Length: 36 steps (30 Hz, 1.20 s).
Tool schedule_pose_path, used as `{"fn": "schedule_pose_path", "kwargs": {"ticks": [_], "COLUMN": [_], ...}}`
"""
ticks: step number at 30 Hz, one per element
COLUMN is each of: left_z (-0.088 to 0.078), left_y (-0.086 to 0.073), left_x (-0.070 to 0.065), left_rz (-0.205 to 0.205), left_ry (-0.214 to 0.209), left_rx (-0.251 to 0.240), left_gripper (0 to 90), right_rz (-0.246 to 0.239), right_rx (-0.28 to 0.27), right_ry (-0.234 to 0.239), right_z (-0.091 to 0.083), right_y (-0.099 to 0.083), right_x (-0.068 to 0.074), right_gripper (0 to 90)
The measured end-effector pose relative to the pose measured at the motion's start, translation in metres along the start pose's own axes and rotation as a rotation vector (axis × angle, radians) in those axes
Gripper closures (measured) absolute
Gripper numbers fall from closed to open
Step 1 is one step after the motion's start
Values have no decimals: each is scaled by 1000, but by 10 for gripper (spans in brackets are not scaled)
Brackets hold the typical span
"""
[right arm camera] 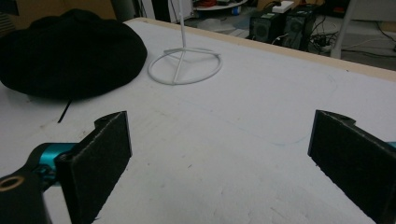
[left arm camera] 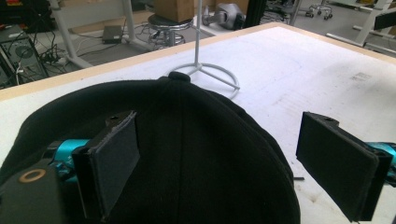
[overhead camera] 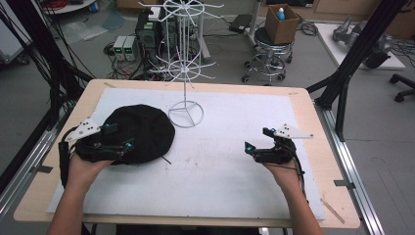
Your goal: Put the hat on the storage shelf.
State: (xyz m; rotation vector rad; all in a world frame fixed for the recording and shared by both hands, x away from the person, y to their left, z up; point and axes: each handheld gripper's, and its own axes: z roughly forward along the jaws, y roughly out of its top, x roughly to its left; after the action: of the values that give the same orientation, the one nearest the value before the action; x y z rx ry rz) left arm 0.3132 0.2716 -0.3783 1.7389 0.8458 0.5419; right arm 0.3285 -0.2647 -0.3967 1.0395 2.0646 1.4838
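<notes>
The left gripper [overhead camera: 117, 136] covers the near left edge of the black cap [overhead camera: 142, 129] in the high view, so whether its pads touch the fabric cannot be told. The top of the white wire display rack [overhead camera: 186, 63] is cut off by the frame's upper edge. In the left gripper view, the cap's near side runs off the bottom edge.

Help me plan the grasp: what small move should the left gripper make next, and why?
Probably close the left gripper on the cap. Its jaws stand wide open with the cap's crown between them, pads not yet pressing. The rack stands just behind, and the right gripper waits open over bare table.
</notes>
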Motion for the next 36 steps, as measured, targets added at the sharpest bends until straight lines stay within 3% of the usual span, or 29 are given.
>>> {"fn": "schedule_pose_path", "kwargs": {"ticks": [36], "left_z": [0], "left_y": [-1], "left_x": [0], "left_rz": [-5], "left_ry": [-2], "left_rx": [-4], "left_gripper": [137], "right_rz": [-18], "right_rx": [33], "right_ry": [1], "right_z": [3], "right_y": [-2], "right_x": [7], "right_gripper": [52]}}
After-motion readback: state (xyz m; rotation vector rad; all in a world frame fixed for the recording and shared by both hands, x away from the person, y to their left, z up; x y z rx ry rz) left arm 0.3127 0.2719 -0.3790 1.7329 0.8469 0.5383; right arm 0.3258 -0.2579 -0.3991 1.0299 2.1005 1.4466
